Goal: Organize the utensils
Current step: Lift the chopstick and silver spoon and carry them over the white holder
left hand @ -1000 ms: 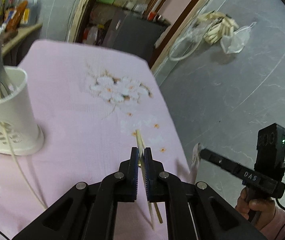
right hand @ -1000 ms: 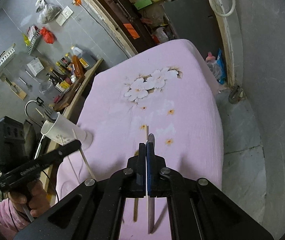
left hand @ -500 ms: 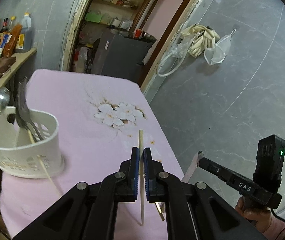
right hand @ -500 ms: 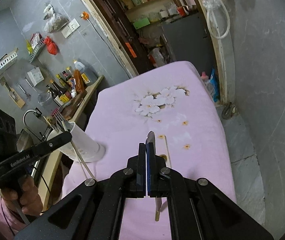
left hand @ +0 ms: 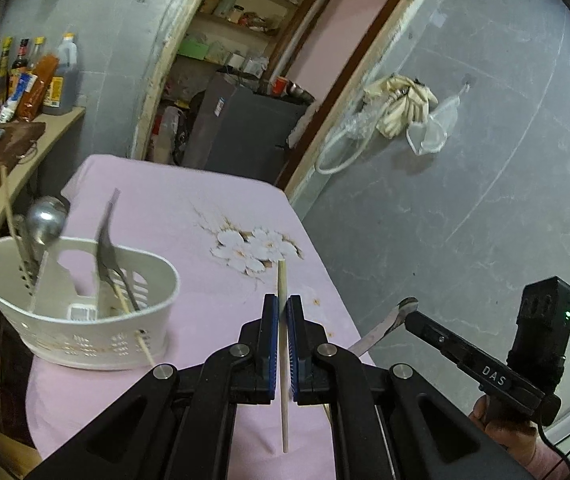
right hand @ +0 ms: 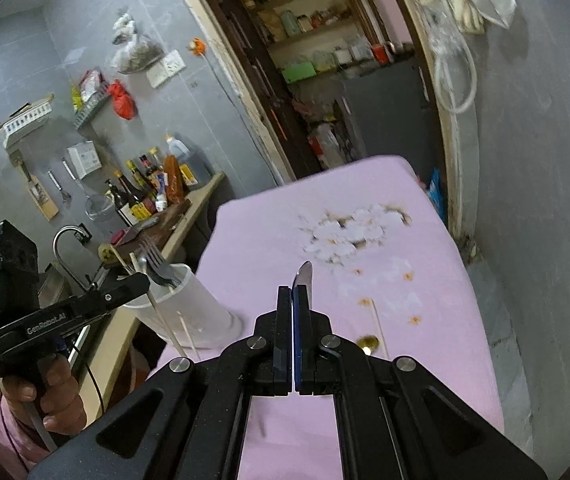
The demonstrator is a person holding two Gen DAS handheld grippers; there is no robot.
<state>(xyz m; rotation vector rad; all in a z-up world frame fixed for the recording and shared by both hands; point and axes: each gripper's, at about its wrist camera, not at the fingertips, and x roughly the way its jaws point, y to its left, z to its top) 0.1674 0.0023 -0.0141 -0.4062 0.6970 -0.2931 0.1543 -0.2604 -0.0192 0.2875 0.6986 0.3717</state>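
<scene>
Pink cloth (left hand: 189, 216) with a white flower print covers the table under both claws. Left claw (left hand: 283, 312) is clenched on a wooden chopstick (left hand: 282, 280), which stands near upright between the blue pads, its tip above them and its lower end hanging clear below. White caddy (left hand: 85, 320) sits on the cloth to the left of this claw, well apart; a spoon (left hand: 47, 220), a fork (left hand: 105, 248) and further chopsticks stand in it. Right claw (right hand: 295, 300) is clenched on a table knife (right hand: 303, 276), the rounded blade tip projecting ahead of the pads. Below and just right of this claw, another chopstick (right hand: 379, 328) and a small gold-coloured spoon (right hand: 367, 342) lie on the cloth.
</scene>
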